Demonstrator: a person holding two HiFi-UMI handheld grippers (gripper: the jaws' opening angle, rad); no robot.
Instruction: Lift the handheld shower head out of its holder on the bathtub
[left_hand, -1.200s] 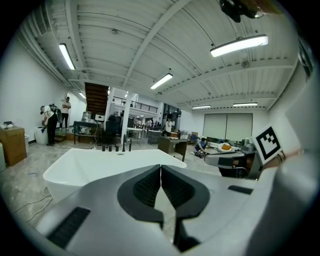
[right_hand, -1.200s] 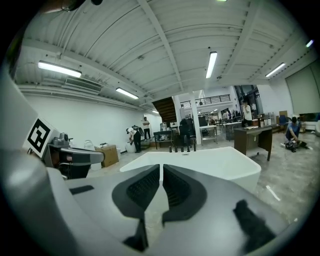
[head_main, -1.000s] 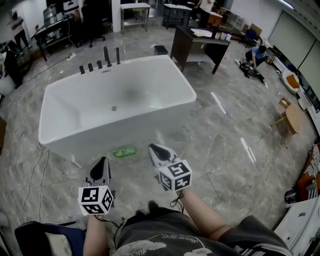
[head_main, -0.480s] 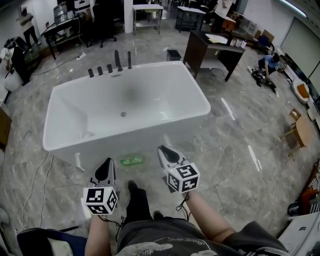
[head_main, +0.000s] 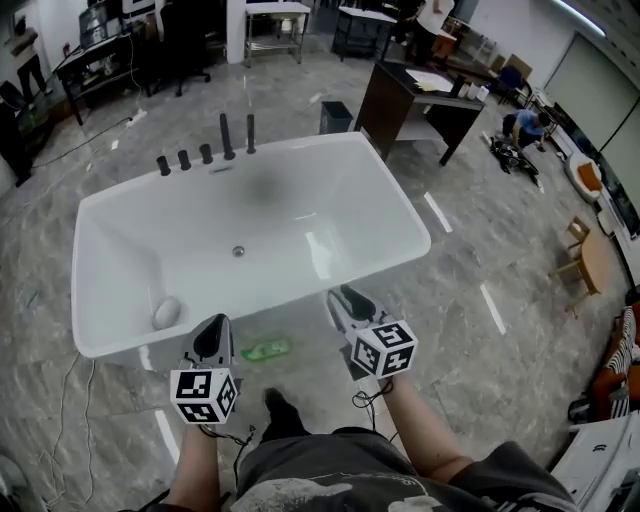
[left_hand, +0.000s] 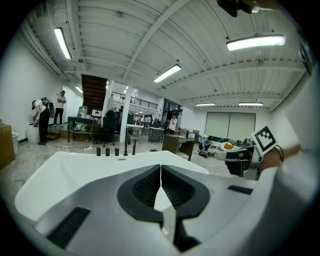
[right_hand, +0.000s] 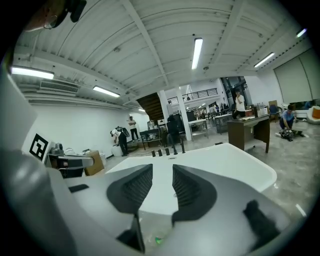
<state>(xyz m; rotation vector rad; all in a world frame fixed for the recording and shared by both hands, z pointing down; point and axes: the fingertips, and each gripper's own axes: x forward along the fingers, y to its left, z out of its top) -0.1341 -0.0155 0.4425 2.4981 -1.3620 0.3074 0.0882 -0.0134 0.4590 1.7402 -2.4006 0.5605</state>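
The white bathtub (head_main: 120, 215) stands ahead of me on the grey stone floor. On its far rim is a row of black fittings (head_main: 206, 154): three short knobs and two tall posts (head_main: 228, 137). One post looks like the handheld shower head, but I cannot tell which. The same row shows small in the left gripper view as fittings (left_hand: 116, 151) and in the right gripper view as fittings (right_hand: 167, 150). My left gripper (head_main: 212, 336) (left_hand: 160, 169) is shut and empty, short of the near rim. My right gripper (head_main: 352, 301) (right_hand: 162, 175) hovers by the near rim, its jaws opening with nothing between them.
A green object (head_main: 265, 349) lies on the floor under the near rim. A pale rounded thing (head_main: 167, 312) rests inside the tub at the left, with the drain (head_main: 238, 251) mid-floor. Behind the tub are a dark desk (head_main: 420, 90) and a bin (head_main: 335, 117). A person (head_main: 525, 125) crouches far right.
I have stepped closer; the tub looms larger and its near rim now lies just ahead of both grippers. Both grippers moved forward with me.
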